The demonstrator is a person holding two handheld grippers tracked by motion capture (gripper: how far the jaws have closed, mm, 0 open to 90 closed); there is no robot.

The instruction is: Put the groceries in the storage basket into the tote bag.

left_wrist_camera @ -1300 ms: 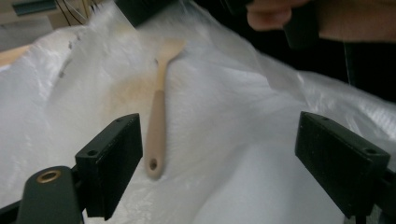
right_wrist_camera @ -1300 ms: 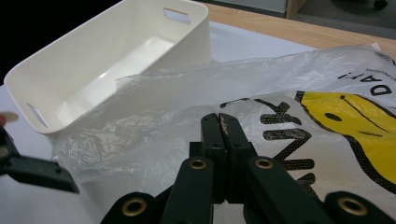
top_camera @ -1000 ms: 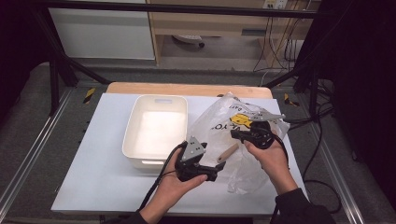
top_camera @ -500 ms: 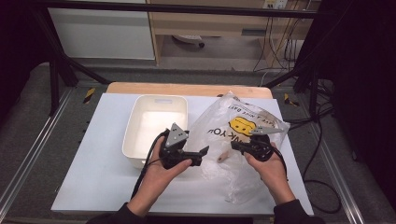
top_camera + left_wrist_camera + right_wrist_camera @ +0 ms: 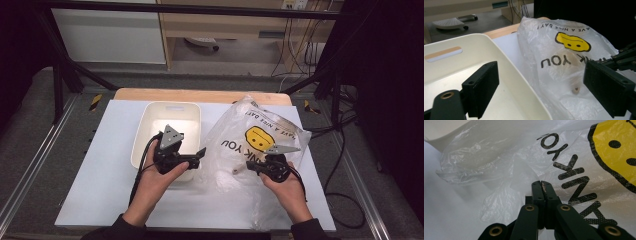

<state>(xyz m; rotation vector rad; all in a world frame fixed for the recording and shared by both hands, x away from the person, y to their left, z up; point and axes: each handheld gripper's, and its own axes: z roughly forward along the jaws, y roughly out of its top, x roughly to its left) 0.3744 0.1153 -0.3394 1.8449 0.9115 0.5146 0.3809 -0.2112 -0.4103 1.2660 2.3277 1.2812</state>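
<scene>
**Grippers being worked at a thin plastic bag**

Right gripper [image 5: 259, 166] jaws are being held fully together at the bag [image 5: 255, 145]; whether film is being pinched between them cannot be told. Left gripper [image 5: 197, 155] jaws are standing wide apart with nothing between them, over the tray [image 5: 145, 131] rim, just beside the bag.

Beside the tray, on its right, the bag is lying slumped on the table [image 5: 95, 175]. It is judged light, limp and slippery: thin, crinkled, translucent film printed with a yellow face and black letters. A small pale piece [image 5: 576, 89] is showing through it. A gathered fold or the open edge is judged the best hold. Smooth, stiff, cream plastic with rounded corners is forming the tray.
</scene>
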